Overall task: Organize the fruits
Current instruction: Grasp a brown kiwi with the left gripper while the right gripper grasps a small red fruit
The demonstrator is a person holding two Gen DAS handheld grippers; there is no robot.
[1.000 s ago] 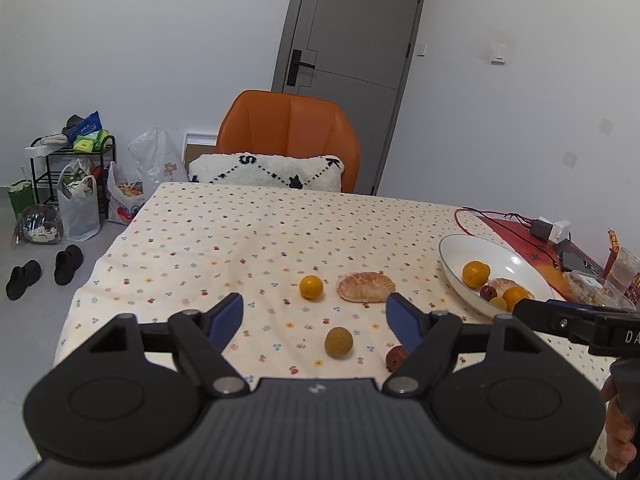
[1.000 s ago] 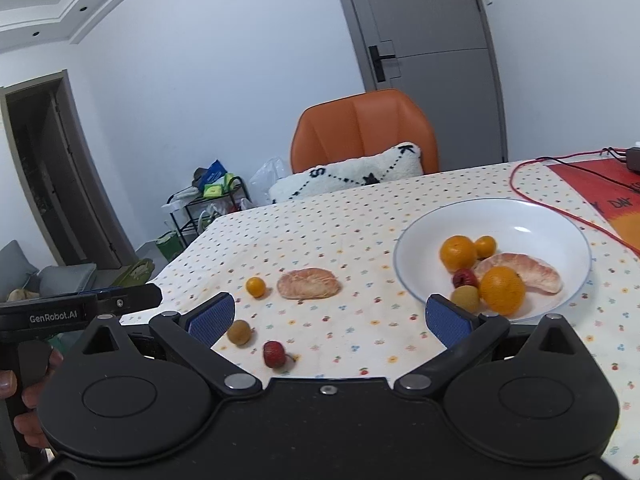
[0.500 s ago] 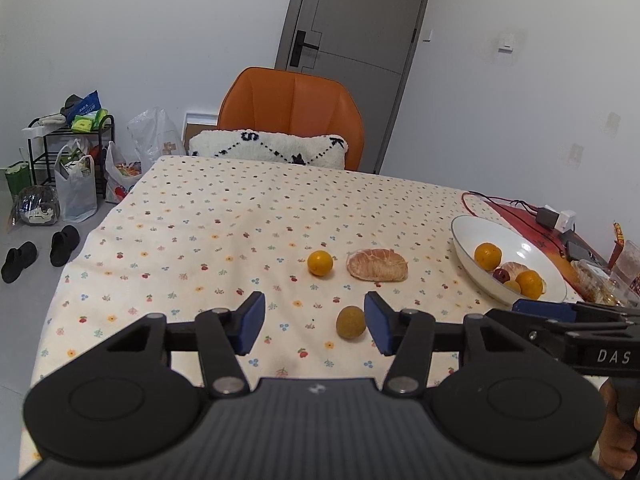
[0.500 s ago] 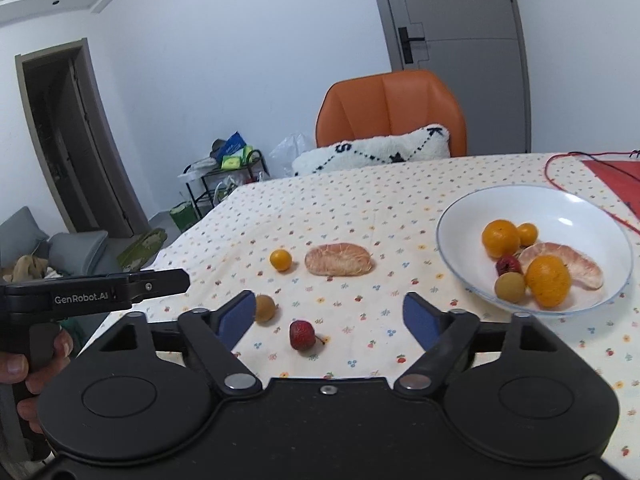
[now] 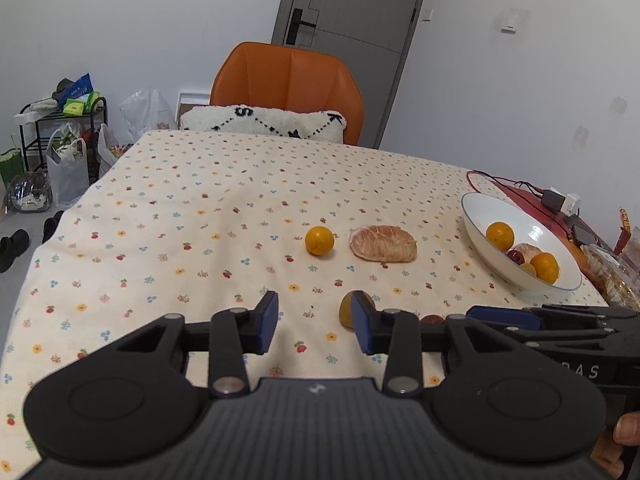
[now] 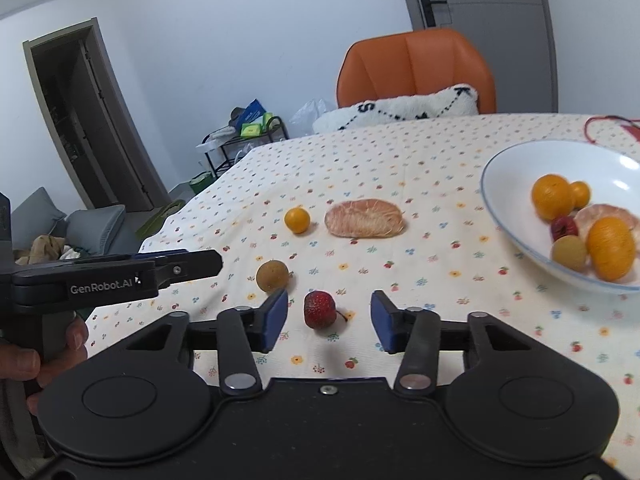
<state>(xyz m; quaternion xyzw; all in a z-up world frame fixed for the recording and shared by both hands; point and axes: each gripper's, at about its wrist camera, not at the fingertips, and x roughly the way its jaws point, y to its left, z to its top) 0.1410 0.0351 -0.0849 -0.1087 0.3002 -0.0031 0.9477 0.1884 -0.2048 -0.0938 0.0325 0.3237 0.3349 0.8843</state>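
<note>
Closing my right fingers (image 6: 327,326) around the red fruit (image 6: 319,309), still ungripped, I risked knocking it rolling across the counter (image 6: 420,280).

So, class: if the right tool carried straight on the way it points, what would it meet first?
Probably the red fruit lying between the closing jaws of the right tool, untouched; beyond it lies bare tablecloth, though depth is uncertain.

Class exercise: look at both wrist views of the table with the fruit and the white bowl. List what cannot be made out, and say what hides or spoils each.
- Left wrist view: red fruit, nearly all hidden behind the left gripper.
- Left wrist view: brown round fruit, right part covered by a pad.
- Left wrist view: packets at the right edge, cut off.
- Right wrist view: white bowl, right side cut off; its fruit is blurred.
</note>
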